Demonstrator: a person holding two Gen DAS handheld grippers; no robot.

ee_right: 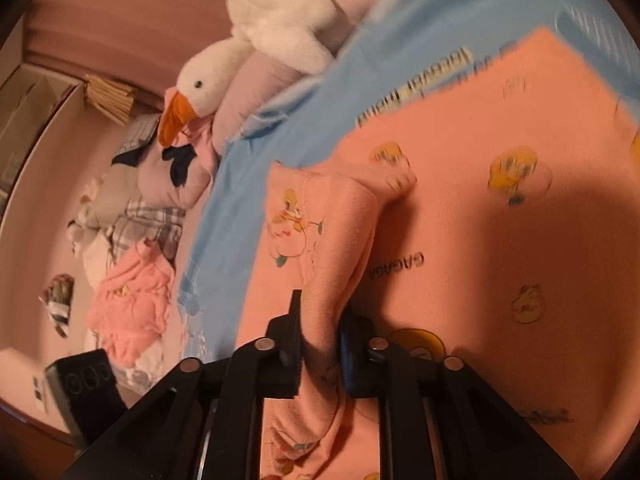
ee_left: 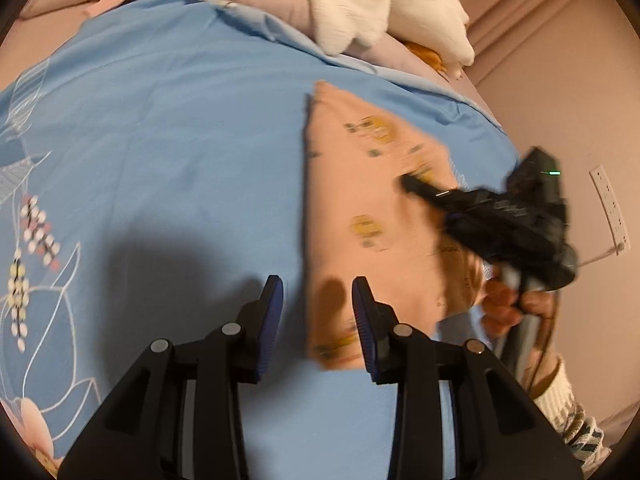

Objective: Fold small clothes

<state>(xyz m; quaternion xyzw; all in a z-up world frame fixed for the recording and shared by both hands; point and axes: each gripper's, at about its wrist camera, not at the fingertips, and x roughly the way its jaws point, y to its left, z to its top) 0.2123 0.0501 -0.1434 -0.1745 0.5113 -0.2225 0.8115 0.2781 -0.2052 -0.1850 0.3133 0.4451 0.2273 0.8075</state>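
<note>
The garment point(ee_right: 500, 240), peach with yellow duck prints, is spread on the blue sheet point(ee_left: 168, 128) of a bed. A bunched fold point(ee_right: 332, 248) of it is pinched between the fingers of the right gripper point(ee_right: 320, 344), which are closed on the cloth and lift it off the flat part. The left gripper point(ee_left: 318, 308) is held above the near edge of the garment with its fingers apart and nothing between them; whether its pads touch the cloth cannot be told.

Several faults are judged possible. The fold is held only by a narrow bite, so it could slip out if it is pulled fast or at an angle. With the left side not pinned, the whole garment could be dragged across the sheet instead of folding over itself, and a skewed or wrinkled crease would result. The sheet could also be caught with the cloth if the left fingers are closed too low. Both views are blurred, so the exact edges cannot be judged.

No container is seen. Beyond the bed edge a loose pile point(ee_right: 128, 304) of pink and plaid clothes lies, and a white plush goose point(ee_right: 224, 72) rests on the pillows.
</note>
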